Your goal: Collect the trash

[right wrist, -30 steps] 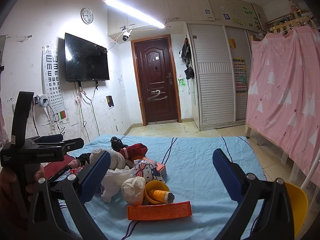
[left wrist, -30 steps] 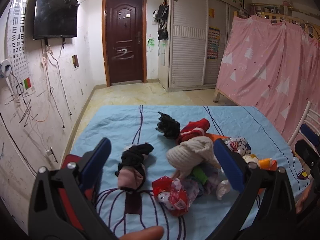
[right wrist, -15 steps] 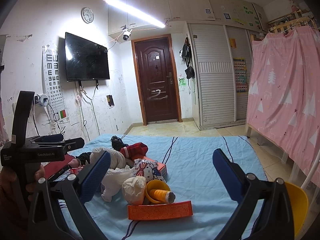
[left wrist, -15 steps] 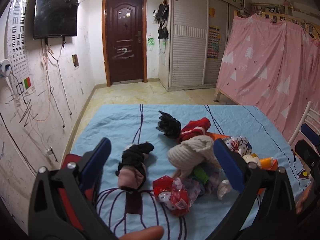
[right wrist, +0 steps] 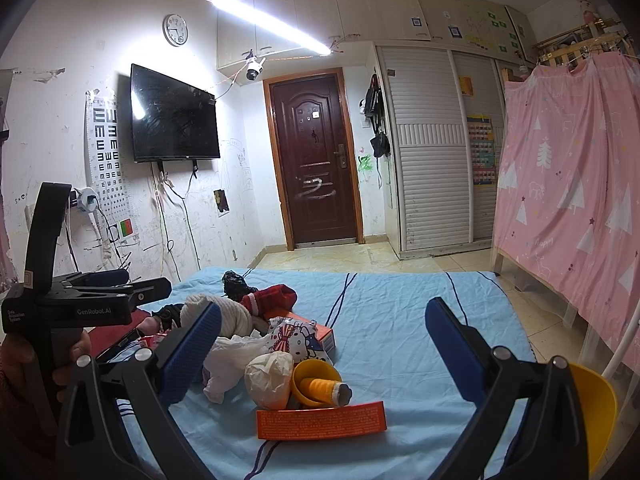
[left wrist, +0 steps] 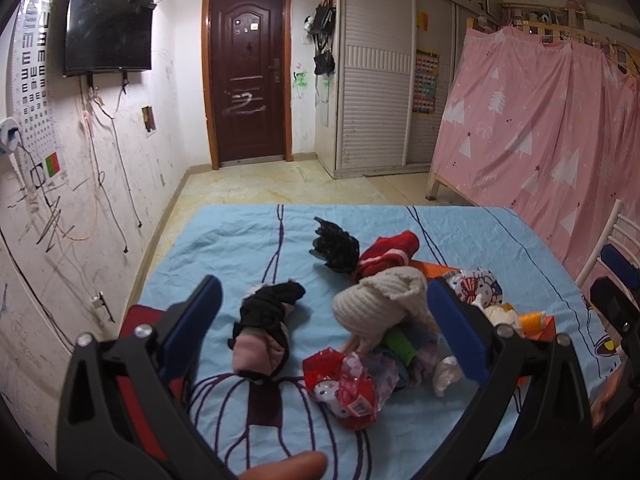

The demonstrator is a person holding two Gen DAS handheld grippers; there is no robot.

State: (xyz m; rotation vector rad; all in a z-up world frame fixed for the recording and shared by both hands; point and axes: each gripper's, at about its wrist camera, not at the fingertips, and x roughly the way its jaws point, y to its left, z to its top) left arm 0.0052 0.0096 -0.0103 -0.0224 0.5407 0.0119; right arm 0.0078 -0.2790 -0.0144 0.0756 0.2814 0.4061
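A: Progress check?

B: Nothing collected, as far as I can judge. Both grippers empty. Left gripper jaws wide, hovering over the pile on the bed. Right gripper also wide, nothing between the pads.

A: Where's the trash?

B: All on the blue sheet, mixed with clothes. Red snack wrapper nearest the left gripper, just beside the pink and black sock bundle. From the right wrist view: crumpled white tissue ball touching the yellow cup, which has an orange thread spool lying in it. Orange flat box in front of those. Cartoon-cat wrapper and a white plastic bag behind.

A: Clothes?

B: Cream knit hat, red sock, black glove. Probably not trash, so leave them.

A: Bin?

B: Yellow container at the right edge, partly hidden; could be the bin, cannot tell.

A: Remaining?

B: Everything. Looks like the very start.
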